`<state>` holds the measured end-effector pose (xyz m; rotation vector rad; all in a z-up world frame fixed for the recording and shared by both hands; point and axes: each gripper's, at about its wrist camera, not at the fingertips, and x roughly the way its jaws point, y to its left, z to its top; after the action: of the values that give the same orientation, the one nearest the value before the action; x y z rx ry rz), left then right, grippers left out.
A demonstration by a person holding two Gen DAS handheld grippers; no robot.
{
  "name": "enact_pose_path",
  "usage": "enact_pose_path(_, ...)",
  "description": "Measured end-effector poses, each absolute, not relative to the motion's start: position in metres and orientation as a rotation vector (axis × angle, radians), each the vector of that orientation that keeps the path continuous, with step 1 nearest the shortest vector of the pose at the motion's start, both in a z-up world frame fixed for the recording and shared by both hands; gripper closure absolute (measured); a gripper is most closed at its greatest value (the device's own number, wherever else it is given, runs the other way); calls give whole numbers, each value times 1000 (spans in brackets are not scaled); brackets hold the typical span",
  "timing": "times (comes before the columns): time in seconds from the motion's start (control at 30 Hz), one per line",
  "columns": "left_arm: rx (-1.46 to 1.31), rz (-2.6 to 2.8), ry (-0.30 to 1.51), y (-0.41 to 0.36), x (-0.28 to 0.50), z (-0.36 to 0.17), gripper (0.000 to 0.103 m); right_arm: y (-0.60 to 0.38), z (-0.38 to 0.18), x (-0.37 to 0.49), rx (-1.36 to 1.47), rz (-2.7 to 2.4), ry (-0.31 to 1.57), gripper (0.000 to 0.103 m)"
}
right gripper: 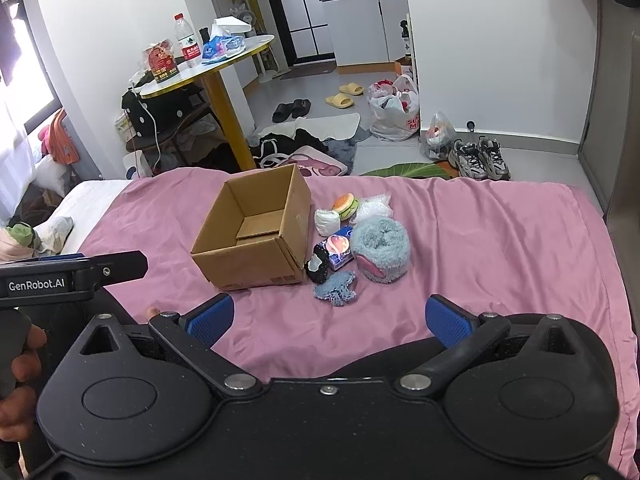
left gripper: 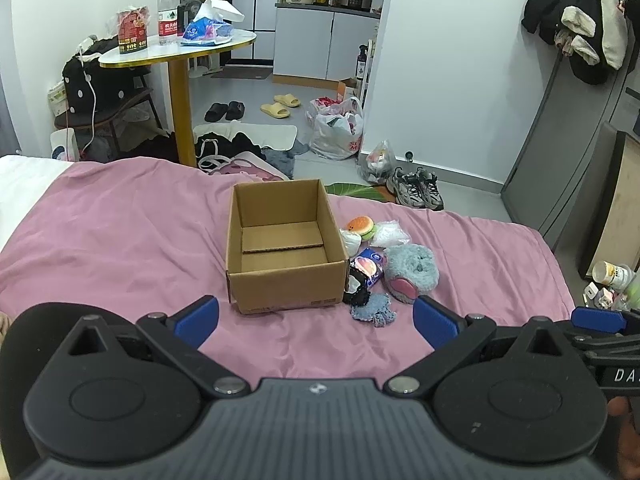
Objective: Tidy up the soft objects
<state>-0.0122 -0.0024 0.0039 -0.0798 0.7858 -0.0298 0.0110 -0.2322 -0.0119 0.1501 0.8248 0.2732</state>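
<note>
An open, empty cardboard box [left gripper: 284, 246] [right gripper: 256, 232] sits on the pink bedspread [left gripper: 120, 240] [right gripper: 480, 240]. To its right lies a cluster of soft objects: a fluffy blue plush slipper [left gripper: 410, 270] [right gripper: 382, 248], a burger squishy [left gripper: 361, 227] [right gripper: 345, 205], a white rolled item [right gripper: 327, 221], a blue tissue pack [left gripper: 370, 266] [right gripper: 340, 250], a black-and-white piece [left gripper: 354, 286] [right gripper: 318, 266], a blue knitted cloth [left gripper: 374, 310] [right gripper: 336, 290] and a clear plastic bag [left gripper: 390, 232] [right gripper: 374, 206]. My left gripper [left gripper: 316, 320] is open and empty, short of the box. My right gripper [right gripper: 330, 318] is open and empty, short of the cluster.
Beyond the bed's far edge are a round yellow-legged table [left gripper: 180, 50] [right gripper: 208, 68] with a bottle and bags, clothes, slippers, plastic bags and sneakers [left gripper: 418, 190] [right gripper: 480, 158] on the floor. A grey cabinet [left gripper: 560, 140] stands at the right.
</note>
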Motion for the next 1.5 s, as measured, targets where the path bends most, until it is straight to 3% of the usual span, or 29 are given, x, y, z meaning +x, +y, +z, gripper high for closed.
enact_pose_path(1.5,-39,-41,818,-16,20,-14,0,-251,-26,41,211,230,786,0)
